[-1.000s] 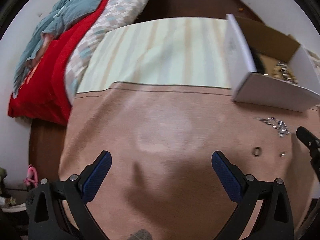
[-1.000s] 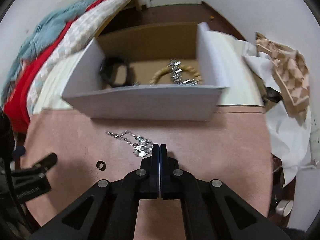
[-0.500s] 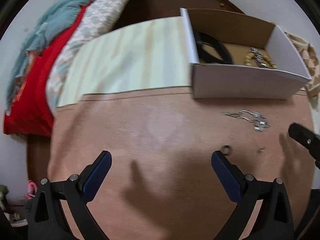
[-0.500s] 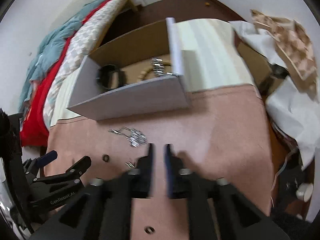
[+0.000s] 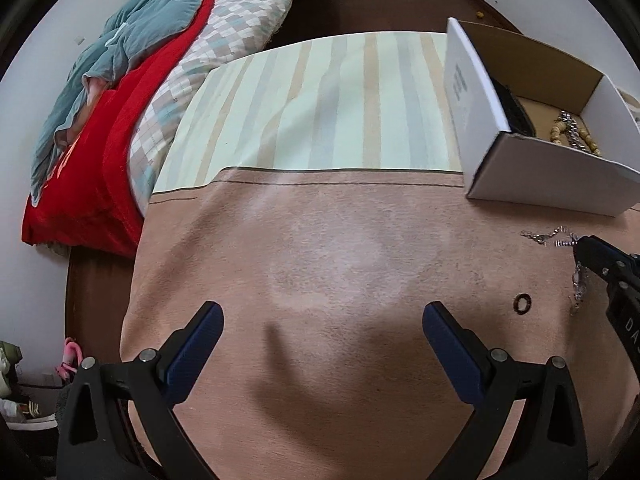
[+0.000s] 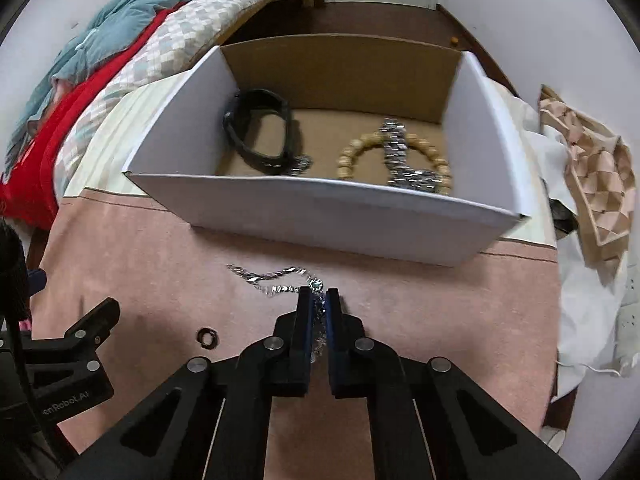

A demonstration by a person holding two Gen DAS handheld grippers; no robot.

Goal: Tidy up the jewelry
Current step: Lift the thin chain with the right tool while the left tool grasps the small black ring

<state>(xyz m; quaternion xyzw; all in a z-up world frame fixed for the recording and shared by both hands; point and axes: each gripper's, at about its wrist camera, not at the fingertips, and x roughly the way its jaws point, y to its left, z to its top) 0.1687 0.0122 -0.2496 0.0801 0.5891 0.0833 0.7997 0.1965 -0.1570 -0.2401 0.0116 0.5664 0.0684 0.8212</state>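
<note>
Pinched at one end: a thin silver chain (image 6: 276, 278), glittering links trailing out toward 10 o'clock over the pink cloth (image 6: 400, 292), part bunched between the blue-padded fingers. Right gripper (image 6: 319, 300) reaching flat along the cloth toward 12 o'clock, jaws nearly together and clamped on that chain. At 8 o'clock from the tips, lying apart on the cloth, one small dark ring (image 6: 207, 337), round and flat. Beyond at 12 o'clock, one open white cardboard box (image 6: 320, 216) with a brown inside, holding three pieces: a black strap-like band (image 6: 260, 132) at 11 o'clock, a loop of round tan beads (image 6: 352, 152) at 1 o'clock, a chunky silver link bracelet (image 6: 396, 152) draped across the beads. Left gripper (image 5: 320, 344) held level above bare cloth, jaws spread wide with nothing between. Striped pale cloth (image 5: 320, 108) past the pink one at 12 o'clock; rumpled red, teal and checked bedding (image 5: 132, 72) at 10 o'clock.
</note>
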